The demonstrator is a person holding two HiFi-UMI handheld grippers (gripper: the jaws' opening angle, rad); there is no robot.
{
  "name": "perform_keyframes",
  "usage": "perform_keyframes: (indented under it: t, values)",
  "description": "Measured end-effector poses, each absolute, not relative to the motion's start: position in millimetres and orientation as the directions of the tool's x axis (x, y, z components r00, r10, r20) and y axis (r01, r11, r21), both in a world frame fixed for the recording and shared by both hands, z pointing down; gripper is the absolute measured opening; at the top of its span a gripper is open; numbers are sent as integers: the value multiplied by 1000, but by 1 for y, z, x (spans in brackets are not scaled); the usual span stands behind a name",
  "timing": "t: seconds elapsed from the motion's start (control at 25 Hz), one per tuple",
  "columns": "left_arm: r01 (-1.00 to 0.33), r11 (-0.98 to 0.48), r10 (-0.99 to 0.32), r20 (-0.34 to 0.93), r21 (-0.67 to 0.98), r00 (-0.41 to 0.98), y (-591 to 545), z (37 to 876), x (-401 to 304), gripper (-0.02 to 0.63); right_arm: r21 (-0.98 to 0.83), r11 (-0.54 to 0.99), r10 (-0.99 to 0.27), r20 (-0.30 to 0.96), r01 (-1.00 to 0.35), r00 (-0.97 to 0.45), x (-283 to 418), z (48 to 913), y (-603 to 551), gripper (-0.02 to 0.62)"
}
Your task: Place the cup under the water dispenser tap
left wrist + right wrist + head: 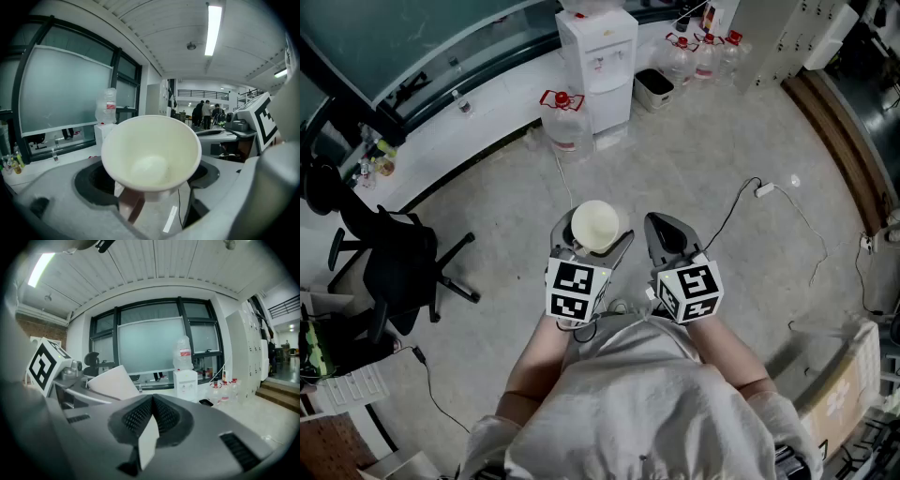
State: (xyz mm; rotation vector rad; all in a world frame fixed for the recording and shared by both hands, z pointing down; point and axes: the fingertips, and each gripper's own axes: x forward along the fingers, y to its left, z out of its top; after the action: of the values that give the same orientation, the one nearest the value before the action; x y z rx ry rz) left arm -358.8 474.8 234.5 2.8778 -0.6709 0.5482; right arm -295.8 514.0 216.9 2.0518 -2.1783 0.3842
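Our left hand-held gripper (pixel 592 238), jaws wide, clasps the cup (pixel 594 225) well short of the water dispenser (pixel 609 98); the right hand-held gripper (pixel 660 228) is closed, empty. Next we should approach, aligning under what seems its tap (pixel 604 64).

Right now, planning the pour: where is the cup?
In the head view's centre, the cup sits gripped in the left tool, short of the water dispenser.
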Motion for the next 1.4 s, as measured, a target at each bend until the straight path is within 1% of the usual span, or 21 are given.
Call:
perform_keyframes:
  t: [0.4,0.64,0.84,1.08,1.28,1.4]
  values:
    - [-456,-888,-400,380,66,834,464,243,-362,447,-121,50,-948,308,-991,-85,-296,233,505,28]
    - [-467,-878,-395,392,106,831,455,255,-367,448,-161,10,-948,311,-987,-60,-291,239,496,28]
    - [-490,-862,-400,415,133,817,443,269,-370,446,-185,13,-940,334,-983,-75,-292,250,483,28]
    - [-523,-843,-431,423,128,797,420,272,-354,448,-199,72,-935,328,-977,-136,-278,253,457,28]
    - [-561,-822,-474,429,97,769,391,273,-330,447,-100,121,-939,310,-988,-147,-247,255,426,28]
    - [-584,-807,-495,440,87,749,367,274,-307,448,-87,155,-937,301,-984,-174,-222,255,399,28]
